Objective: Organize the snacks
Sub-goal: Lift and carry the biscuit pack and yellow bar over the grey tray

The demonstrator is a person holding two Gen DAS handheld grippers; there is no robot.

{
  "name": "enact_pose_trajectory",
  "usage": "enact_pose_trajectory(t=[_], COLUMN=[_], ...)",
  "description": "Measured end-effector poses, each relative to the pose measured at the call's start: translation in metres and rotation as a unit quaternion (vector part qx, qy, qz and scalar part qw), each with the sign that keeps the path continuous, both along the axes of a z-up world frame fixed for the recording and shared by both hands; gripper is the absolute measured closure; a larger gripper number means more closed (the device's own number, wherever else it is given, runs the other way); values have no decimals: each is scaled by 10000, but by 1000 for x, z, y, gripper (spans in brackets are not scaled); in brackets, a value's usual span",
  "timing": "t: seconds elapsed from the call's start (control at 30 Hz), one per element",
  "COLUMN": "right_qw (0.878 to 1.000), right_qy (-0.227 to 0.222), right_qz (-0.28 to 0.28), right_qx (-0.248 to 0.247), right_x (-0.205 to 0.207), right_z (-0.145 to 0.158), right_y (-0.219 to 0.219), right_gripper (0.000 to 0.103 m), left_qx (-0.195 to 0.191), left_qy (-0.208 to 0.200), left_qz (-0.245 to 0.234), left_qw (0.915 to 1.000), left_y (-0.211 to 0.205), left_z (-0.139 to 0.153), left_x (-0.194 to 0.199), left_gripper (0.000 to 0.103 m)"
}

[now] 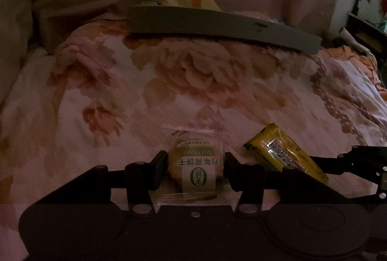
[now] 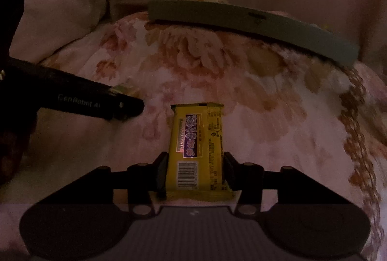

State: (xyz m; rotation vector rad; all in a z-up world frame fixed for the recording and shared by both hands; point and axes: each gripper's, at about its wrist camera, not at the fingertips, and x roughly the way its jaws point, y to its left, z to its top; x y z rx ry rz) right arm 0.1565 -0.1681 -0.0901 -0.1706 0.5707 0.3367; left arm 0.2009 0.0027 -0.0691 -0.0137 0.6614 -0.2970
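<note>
You are at the pick-up: your left gripper (image 1: pixel 196 170) clamps the round clear-wrapped biscuit (image 1: pixel 197 164), your right gripper (image 2: pixel 195 170) the yellow foil snack bar (image 2: pixel 197 147); next, lift both to the grey shallow tray (image 2: pixel 254 26) ahead.

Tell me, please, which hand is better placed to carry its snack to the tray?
Right gripper, marginally: its jaws grip the yellow bar squarely by its flat sides, grey tray ahead. The left gripper holds a round biscuit packet, equally near; either might go.
</note>
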Motion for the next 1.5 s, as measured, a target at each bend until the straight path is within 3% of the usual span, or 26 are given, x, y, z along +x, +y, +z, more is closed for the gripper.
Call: enact_pose_trajectory(t=[0.33, 0.7, 0.83, 0.87, 1.03, 1.2, 1.5], right_qw=[9999, 9994, 9995, 9995, 9964, 9808, 9702], right_qy=[-22, -218, -252, -293, -594, -1227, -1900], right_qz=[-90, 4, 20, 10, 88, 56, -379], right_qx=[116, 271, 197, 136, -592, -1512, -1452], right_x=[-23, -19, -18, -19, -29, -44, -44], right_z=[-2, -12, -12, -12, -10, -9, 19], right_y=[-8, -8, -6, -6, 9, 21, 3], right_gripper=[50, 39, 45, 51, 51, 51, 51], left_qx=[180, 302, 430, 417, 322, 237, -111], left_qy=[99, -43, -140, -148, -203, -439, -691], left_qz=[-17, -55, -77, -80, -40, 39, 325], left_qw=[9998, 9995, 9989, 9990, 9993, 9987, 9970], left_y=[-14, -19, -24, -25, -27, -31, -39], left_z=[1, -7, -7, -6, -1, 9, 57], left_x=[-36, -34, -35, -36, -42, -53, -34], left_gripper=[51, 50, 51, 51, 52, 52, 52])
